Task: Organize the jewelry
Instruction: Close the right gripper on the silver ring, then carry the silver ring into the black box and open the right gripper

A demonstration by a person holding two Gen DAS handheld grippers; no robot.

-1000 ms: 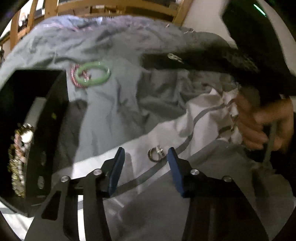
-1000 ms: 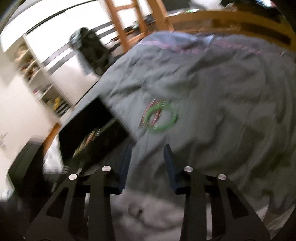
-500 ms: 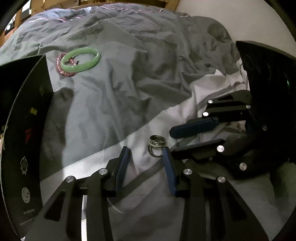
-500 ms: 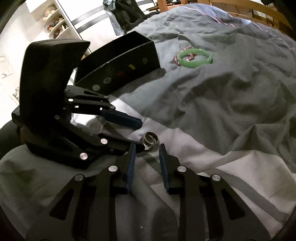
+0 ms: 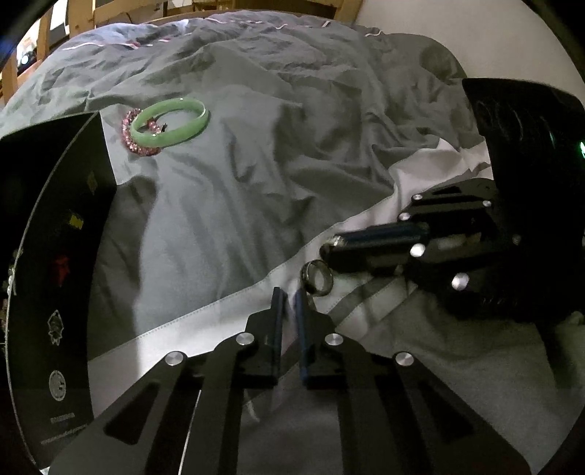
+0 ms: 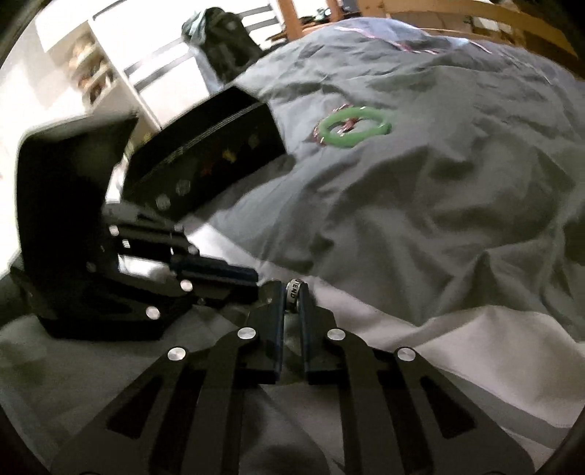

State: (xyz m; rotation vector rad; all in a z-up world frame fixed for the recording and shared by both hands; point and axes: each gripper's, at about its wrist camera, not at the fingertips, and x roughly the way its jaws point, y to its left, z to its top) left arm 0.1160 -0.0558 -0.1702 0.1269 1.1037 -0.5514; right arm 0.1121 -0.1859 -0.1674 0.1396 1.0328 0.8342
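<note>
- Rings are the items in play: one silver ring with lettering on its band sits pinched between the right gripper's blue finger pads, right at their tips, just above the pale strip of bedding.
- From the left wrist view a dark ring stands on edge on that pale strip, just beyond the left gripper's tips and beside the end of the right gripper; a bright bit of metal shows at that end, probably the silver ring, though blur makes it hard to tell.
- Left gripper: its two fingers are drawn nearly together with only a narrow slit between them, and nothing shows in that slit; the dark ring lies just off its right fingertip, apart from the pads.
- The two grippers meet almost at right angles, tips close to each other, over the light grey band of the duvet.
- A green bangle lies flat farther up the grey duvet, overlapping a pink beaded bracelet that peeks out at its left side; both are well apart from the grippers.
- A black box with small printed emblems on its side stands on the bed to the left of the left gripper, near the bangle; some beaded jewelry shows at its far left edge.
- A wooden bed frame runs behind the bed, and white shelving stands in the room beyond.
</note>
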